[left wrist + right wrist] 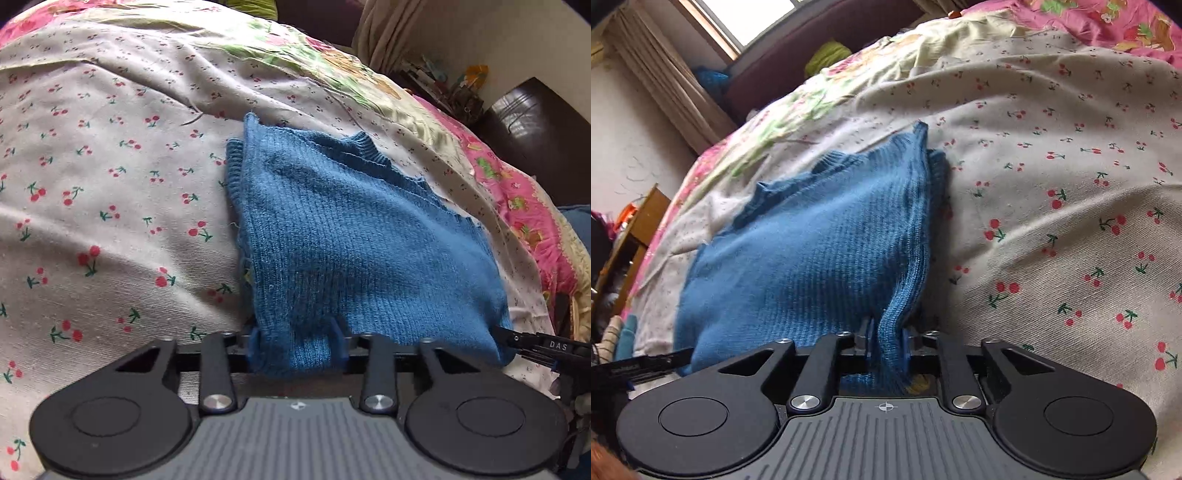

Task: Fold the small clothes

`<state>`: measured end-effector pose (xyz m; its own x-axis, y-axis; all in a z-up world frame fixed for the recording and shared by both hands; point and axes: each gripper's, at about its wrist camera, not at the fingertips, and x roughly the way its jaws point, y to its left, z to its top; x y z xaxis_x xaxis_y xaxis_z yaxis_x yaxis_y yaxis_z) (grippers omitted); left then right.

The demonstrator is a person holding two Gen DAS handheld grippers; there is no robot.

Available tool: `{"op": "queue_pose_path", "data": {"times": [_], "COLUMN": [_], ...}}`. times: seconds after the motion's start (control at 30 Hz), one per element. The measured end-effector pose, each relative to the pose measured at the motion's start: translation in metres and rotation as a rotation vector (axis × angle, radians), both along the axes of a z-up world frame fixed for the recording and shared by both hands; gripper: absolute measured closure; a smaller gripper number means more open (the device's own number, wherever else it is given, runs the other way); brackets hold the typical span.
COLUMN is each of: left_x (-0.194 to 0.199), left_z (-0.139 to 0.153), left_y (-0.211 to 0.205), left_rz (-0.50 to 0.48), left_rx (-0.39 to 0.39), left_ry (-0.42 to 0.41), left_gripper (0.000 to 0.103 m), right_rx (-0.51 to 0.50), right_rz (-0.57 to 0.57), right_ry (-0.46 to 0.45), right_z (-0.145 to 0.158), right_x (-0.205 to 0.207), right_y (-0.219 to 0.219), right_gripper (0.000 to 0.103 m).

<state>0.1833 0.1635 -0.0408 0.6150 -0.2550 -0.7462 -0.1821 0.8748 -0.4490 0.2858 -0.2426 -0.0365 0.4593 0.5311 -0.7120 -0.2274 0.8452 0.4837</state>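
Blue knit sweater point(354, 236) on cherry-print sheet point(110, 184), pink floral quilt point(524, 206) beyond

A: So what's everything sitting on?

B: A bed point(110, 206), covered by a white sheet printed with little red cherries point(1052, 229). A pink floral bedspread point(524, 206) can be seen under it along the edge.

A: And directly on the sheet?

B: A blue knitted sweater point(351, 236), laid partly folded, ribbed collar at the far side.

One blue knit sweater point(354, 236), one cherry-print sheet point(110, 184), one pink floral quilt point(524, 206), two grippers point(299, 347) point(886, 345)
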Motion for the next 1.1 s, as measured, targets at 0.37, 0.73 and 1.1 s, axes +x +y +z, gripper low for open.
{"op": "queue_pose_path", "data": {"times": [0.37, 0.73, 1.1], "left_x": [-0.006, -0.02, 0.018], "left_z": [-0.007, 0.037, -0.006], "left_y": [0.012, 0.006, -0.025], "left_rz": [0.05, 0.108, 0.148], "left_rx": [-0.036, 0.127, 0.34], "left_ry": [0.044, -0.15, -0.209], "left_gripper": [0.081, 0.073, 0.045], "right_rx": [-0.054, -0.204, -0.196], "right_rz": [-0.021, 0.079, 0.164], "right_ry": [-0.005, -0.3, -0.175], "right_z": [-0.001, 0.056, 0.003], "right_x": [-0.001, 0.004, 0.088], "right_y": [-0.002, 0.049, 0.18], "right_gripper": [0.089, 0.077, 0.072]}}
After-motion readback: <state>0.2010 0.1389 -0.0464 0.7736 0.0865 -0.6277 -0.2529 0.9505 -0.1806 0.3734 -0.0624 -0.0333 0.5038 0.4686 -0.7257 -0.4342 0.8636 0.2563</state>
